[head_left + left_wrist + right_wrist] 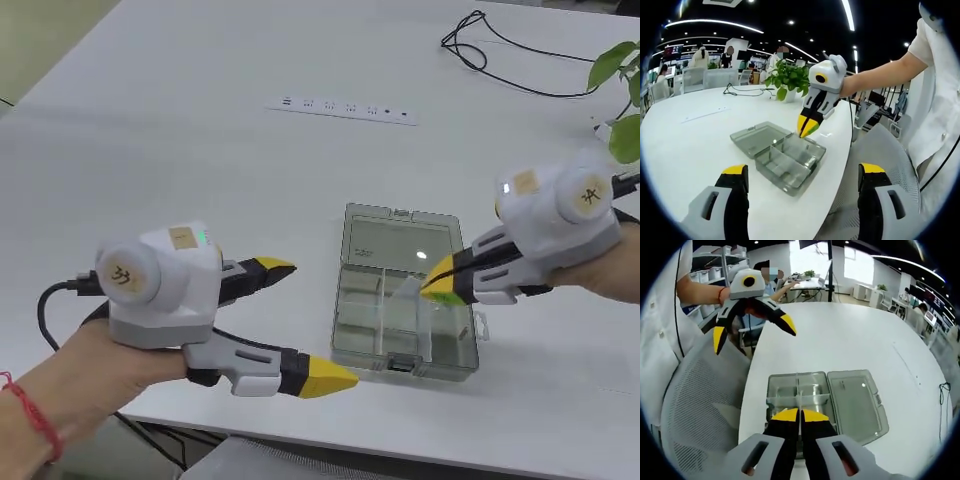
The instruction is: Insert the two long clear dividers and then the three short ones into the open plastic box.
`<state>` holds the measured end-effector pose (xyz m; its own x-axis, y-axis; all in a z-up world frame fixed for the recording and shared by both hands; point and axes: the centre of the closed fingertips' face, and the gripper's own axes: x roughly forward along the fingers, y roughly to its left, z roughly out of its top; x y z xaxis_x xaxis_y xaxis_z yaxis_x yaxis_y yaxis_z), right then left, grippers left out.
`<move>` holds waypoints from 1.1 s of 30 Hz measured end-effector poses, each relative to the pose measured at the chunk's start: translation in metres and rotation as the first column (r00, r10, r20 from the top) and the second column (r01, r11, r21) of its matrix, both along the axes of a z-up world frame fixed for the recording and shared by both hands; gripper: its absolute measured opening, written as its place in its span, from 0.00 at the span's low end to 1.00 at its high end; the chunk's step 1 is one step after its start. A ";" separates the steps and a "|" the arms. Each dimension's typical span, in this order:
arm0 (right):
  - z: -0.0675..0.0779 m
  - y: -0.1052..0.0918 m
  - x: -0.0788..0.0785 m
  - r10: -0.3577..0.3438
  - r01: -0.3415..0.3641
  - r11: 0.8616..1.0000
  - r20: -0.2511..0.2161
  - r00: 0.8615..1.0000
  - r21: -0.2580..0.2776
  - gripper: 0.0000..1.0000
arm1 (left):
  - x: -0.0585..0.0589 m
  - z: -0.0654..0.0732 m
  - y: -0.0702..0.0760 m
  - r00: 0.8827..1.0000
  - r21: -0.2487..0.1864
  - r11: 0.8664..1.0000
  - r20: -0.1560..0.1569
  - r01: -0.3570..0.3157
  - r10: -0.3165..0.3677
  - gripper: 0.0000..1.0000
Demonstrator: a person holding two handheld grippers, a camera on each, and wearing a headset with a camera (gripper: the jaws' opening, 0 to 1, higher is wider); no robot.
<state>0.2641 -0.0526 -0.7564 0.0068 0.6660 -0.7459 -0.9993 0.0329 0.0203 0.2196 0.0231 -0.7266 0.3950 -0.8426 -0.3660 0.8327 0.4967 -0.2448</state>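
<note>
Pinching a divider point(413, 296) over the box point(390, 236), right hand-held gripper point(440, 287); left hand-held gripper point(320, 322) agape, empty; power strip point(340, 108) beyond.

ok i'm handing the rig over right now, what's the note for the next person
Left claw: open, empty, left of the box.
Right claw: shut on a clear divider, held over the box tray.
Done: lid open; some dividers already stand inside, count unclear.
To do: seat this divider, then any that remain.
</note>
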 end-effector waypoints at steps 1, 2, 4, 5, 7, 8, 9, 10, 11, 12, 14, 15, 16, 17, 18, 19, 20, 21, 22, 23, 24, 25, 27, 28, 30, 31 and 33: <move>-0.001 0.001 -0.001 0.027 -0.027 1.000 0.023 0.999 -0.008 0.02 | 0.000 0.000 0.000 1.000 0.000 1.000 0.000 0.000 0.000 0.92; -0.001 0.002 -0.002 0.040 -0.039 0.999 0.028 0.999 -0.013 0.02 | 0.001 0.000 0.000 1.000 0.000 1.000 0.001 0.000 0.000 0.92; -0.006 0.001 -0.001 0.063 -0.062 0.998 0.043 0.997 -0.032 0.02 | 0.000 0.000 0.000 1.000 -0.001 1.000 -0.001 0.001 -0.001 0.92; -0.006 0.003 -0.001 0.061 -0.060 0.998 0.043 0.997 -0.026 0.02 | 0.001 0.000 -0.001 1.000 -0.001 1.000 -0.001 0.002 -0.002 0.92; -0.008 0.002 0.001 0.069 -0.067 0.997 0.045 0.997 -0.032 0.02 | 0.001 -0.001 -0.001 1.000 -0.002 1.000 -0.001 0.003 -0.003 0.92; -0.010 0.001 0.003 0.069 -0.067 0.997 0.045 0.997 -0.033 0.02 | 0.001 -0.001 -0.001 1.000 -0.003 1.000 -0.003 0.002 -0.002 0.92; -0.010 0.002 0.004 0.066 -0.065 0.997 0.042 0.997 -0.030 0.02 | 0.001 -0.001 -0.001 1.000 -0.002 1.000 -0.002 0.002 -0.002 0.92; -0.010 0.002 0.003 0.065 -0.063 0.998 0.041 0.997 -0.031 0.02 | 0.001 -0.002 0.000 1.000 -0.001 1.000 -0.002 0.002 -0.002 0.92; -0.010 0.002 0.004 0.064 -0.063 0.998 0.040 0.997 -0.032 0.02 | 0.001 -0.002 0.000 1.000 -0.001 1.000 -0.004 0.002 -0.002 0.92; -0.012 0.000 0.007 0.062 -0.061 0.998 0.040 0.997 -0.029 0.02 | 0.000 -0.002 0.000 1.000 -0.002 1.000 -0.004 0.002 -0.002 0.92; -0.012 0.001 0.006 0.058 -0.057 0.998 0.039 0.998 -0.027 0.02 | 0.000 -0.002 0.000 1.000 -0.002 1.000 -0.004 0.003 -0.003 0.92; -0.012 0.001 0.006 0.057 -0.056 0.998 0.039 0.998 -0.025 0.02 | 0.000 -0.002 0.000 1.000 -0.002 1.000 -0.004 0.002 -0.002 0.92; -0.013 0.000 0.008 0.057 -0.056 0.998 0.040 0.998 -0.023 0.02 | 0.000 -0.002 0.000 1.000 -0.003 1.000 -0.004 0.002 -0.002 0.92; -0.014 0.000 0.008 0.056 -0.055 0.998 0.040 0.998 -0.020 0.02 | 0.000 -0.002 0.000 1.000 -0.003 1.000 -0.003 0.002 -0.002 0.92; -0.014 0.000 0.008 0.054 -0.053 0.998 0.041 0.998 -0.019 0.02 | 0.000 -0.002 0.000 1.000 -0.003 1.000 -0.003 0.001 -0.001 0.92; -0.013 0.000 0.007 0.055 -0.054 0.998 0.044 0.998 -0.017 0.02 | 0.000 -0.001 0.000 1.000 -0.005 1.000 -0.004 0.000 0.000 0.92; -0.013 0.001 0.006 0.053 -0.053 0.999 0.045 0.998 -0.015 0.02 | 0.000 -0.001 0.000 1.000 -0.005 1.000 -0.001 0.001 -0.001 0.92; -0.013 0.000 0.006 0.053 -0.053 0.999 0.047 0.997 -0.014 0.02 | 0.000 -0.001 0.000 1.000 -0.004 1.000 -0.001 0.002 -0.002 0.92; -0.013 0.000 0.006 0.054 -0.053 0.999 0.048 0.997 -0.012 0.02 | 0.000 -0.001 -0.001 1.000 -0.004 1.000 -0.002 0.002 -0.002 0.92; -0.013 0.000 0.006 0.050 -0.049 0.999 0.046 0.998 -0.009 0.02 | 0.000 -0.001 -0.001 1.000 -0.005 1.000 -0.002 0.002 -0.002 0.92; -0.013 0.000 0.007 0.047 -0.046 0.999 0.044 0.998 -0.006 0.02 | 0.000 -0.001 -0.001 1.000 -0.006 1.000 -0.001 0.002 -0.002 0.92; -0.013 0.000 0.008 0.043 -0.043 0.999 0.040 0.998 -0.003 0.02 | -0.001 -0.001 -0.001 1.000 -0.005 1.000 -0.002 0.002 -0.002 0.92; -0.015 0.001 0.008 0.046 -0.046 0.999 0.040 0.998 -0.008 0.02 | -0.001 -0.002 -0.002 1.000 -0.003 1.000 -0.001 0.007 -0.007 0.92; -0.017 0.002 0.008 0.051 -0.050 0.999 0.042 0.998 -0.014 0.02 | -0.002 -0.003 -0.002 1.000 -0.001 1.000 -0.004 0.008 -0.008 0.92; -0.021 0.005 0.008 0.063 -0.062 0.998 0.048 0.997 -0.030 0.02 | -0.002 -0.004 -0.002 1.000 0.001 1.000 -0.003 0.011 -0.011 0.93; -0.023 0.005 0.010 0.060 -0.058 0.998 0.043 0.997 -0.034 0.02 | -0.002 -0.004 -0.002 1.000 0.004 1.000 -0.002 0.012 -0.012 0.93; -0.026 0.006 0.011 0.057 -0.056 0.998 0.038 0.998 -0.039 0.02 | -0.003 -0.005 -0.002 1.000 0.009 1.000 -0.003 0.015 -0.015 0.93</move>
<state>0.2756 -0.0467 -0.7821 -0.0006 0.6377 -0.7703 -0.9995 -0.0238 -0.0189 0.2165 0.0212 -0.7320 0.3817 -0.8449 -0.3748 0.8392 0.4867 -0.2426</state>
